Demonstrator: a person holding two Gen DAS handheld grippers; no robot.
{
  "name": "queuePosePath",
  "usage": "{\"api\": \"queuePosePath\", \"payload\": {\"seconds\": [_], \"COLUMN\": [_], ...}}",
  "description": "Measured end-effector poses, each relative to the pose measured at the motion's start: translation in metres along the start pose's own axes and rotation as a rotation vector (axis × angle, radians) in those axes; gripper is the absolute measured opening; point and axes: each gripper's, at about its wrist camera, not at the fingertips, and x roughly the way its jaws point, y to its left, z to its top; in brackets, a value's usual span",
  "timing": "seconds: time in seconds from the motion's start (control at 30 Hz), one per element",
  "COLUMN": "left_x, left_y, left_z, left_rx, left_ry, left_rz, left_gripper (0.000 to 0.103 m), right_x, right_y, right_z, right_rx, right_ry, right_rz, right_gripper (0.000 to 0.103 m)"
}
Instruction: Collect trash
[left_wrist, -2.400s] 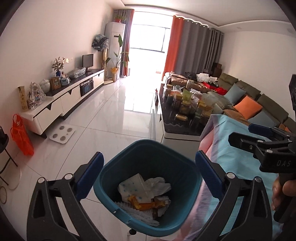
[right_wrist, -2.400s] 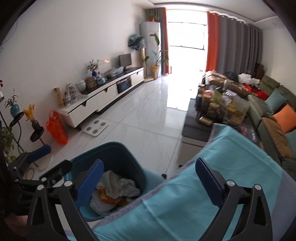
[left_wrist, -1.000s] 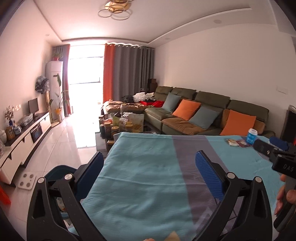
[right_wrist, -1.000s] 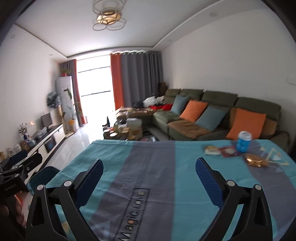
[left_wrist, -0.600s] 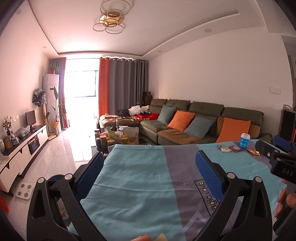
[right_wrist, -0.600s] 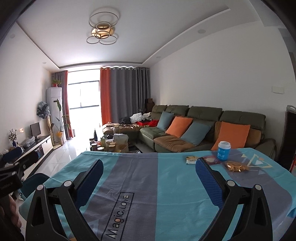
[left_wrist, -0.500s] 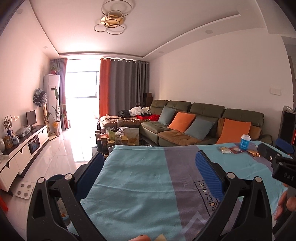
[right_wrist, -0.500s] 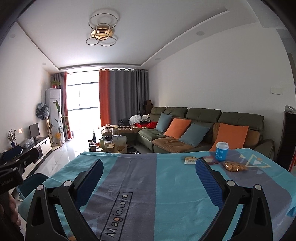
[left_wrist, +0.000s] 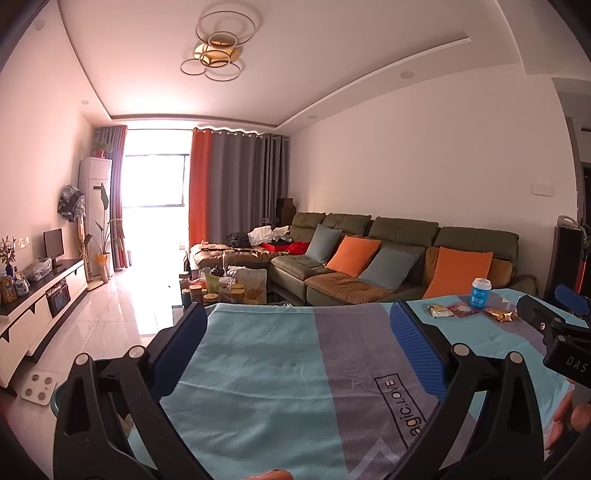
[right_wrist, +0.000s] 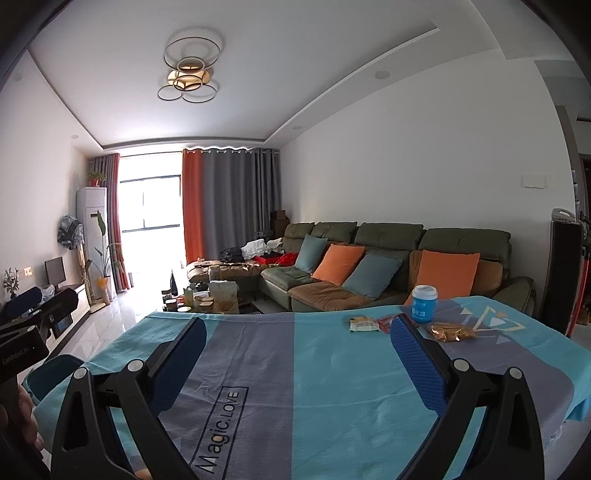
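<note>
At the far right corner of the table (right_wrist: 258, 369), which is covered with a blue and grey cloth, the remaining trash is lying: a blue paper cup (right_wrist: 424, 303), a pale snack wrapper (right_wrist: 364, 325), a red wrapper (right_wrist: 388, 322) and a gold wrapper (right_wrist: 448, 332), all close together, the cup standing upright behind the wrappers. Both cameras, which were pointed down into the teal bin (right_wrist: 48, 371) about two seconds ago, are now being held level over the table, so the view is being turned from the bin to the trash. The bin is being seen only as a rim beside the left edge of the table. The left gripper (left_wrist: 300, 341) and the right gripper (right_wrist: 298, 345) are both being held with the jaws wide apart and nothing between them. It is judged that one drop is finished and the next pickup is being started; a long reach across the cloth is probably needed.
</note>
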Motion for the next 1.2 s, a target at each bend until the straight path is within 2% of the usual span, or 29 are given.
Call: {"api": "queuePosePath", "payload": {"seconds": [0.57, 1.2], "left_x": [-0.007, -0.003], "left_y": [0.005, 0.003], "left_z": [-0.007, -0.021], "left_rx": [0.003, 0.012], "left_ry": [-0.015, 0.015], "left_rz": [0.018, -0.012], "left_gripper": [0.098, 0.098], "right_x": [-0.013, -0.013], "right_y": [0.006, 0.011], "right_z": [-0.003, -0.003], "right_rx": [-0.008, -0.025], "right_ry": [-0.016, -0.012], "right_rz": [-0.028, -0.028], "right_gripper": [0.096, 0.096]}}
